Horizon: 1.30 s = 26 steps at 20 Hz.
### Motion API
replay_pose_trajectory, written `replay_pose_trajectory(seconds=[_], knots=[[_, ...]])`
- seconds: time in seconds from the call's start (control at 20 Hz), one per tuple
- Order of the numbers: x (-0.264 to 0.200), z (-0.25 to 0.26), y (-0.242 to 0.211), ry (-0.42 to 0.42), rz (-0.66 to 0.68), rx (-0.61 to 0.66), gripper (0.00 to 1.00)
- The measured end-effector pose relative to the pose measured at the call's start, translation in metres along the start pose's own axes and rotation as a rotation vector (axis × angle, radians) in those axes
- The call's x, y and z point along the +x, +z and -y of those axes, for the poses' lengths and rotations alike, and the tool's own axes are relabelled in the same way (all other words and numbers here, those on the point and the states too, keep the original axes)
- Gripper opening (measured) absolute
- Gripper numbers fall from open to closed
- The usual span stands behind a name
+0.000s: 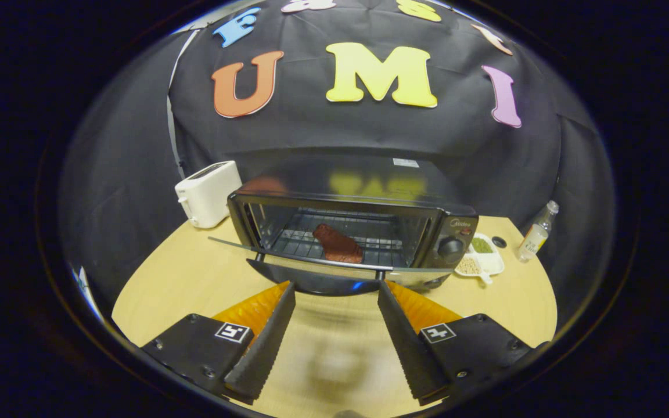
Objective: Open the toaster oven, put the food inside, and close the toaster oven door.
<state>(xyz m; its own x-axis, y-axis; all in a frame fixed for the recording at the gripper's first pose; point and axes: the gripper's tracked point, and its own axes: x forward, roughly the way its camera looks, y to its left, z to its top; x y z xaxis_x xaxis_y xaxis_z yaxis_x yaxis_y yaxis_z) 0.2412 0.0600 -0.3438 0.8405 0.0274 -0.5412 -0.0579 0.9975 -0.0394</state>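
Observation:
The black toaster oven (450, 223) stands on the wooden table with its glass door (265, 251) folded down flat toward me. A brown piece of food (338, 243) lies on the wire rack inside. The door's dark handle (317, 283) sits just ahead of my fingertips. My gripper (334, 287) is open, the fingers spread wide with nothing between them, a little in front of the handle.
A white toaster (207, 193) stands behind the oven's left side. To its right lie a white divided dish (494, 264) holding beans and a small clear bottle (535, 233). Bare wooden table (183, 278) spreads around the fingers.

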Motion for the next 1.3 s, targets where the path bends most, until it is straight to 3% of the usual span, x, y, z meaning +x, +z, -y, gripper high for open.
replay_pose_trajectory(seconds=[0.3, 0.5, 0.65, 1.15, 1.3], knots=[[0.015, -0.003, 0.014, 0.033, 0.011, 0.021, 0.92], [-0.016, 0.004, 0.027, 0.034, 0.054, 0.045, 0.92], [-0.076, 0.024, 0.055, 0.007, 0.159, 0.07, 0.92], [-0.337, 0.136, 0.121, -0.275, 0.511, 0.144, 0.97], [-0.392, 0.148, 0.129, -0.299, 0.582, 0.136, 0.97]])
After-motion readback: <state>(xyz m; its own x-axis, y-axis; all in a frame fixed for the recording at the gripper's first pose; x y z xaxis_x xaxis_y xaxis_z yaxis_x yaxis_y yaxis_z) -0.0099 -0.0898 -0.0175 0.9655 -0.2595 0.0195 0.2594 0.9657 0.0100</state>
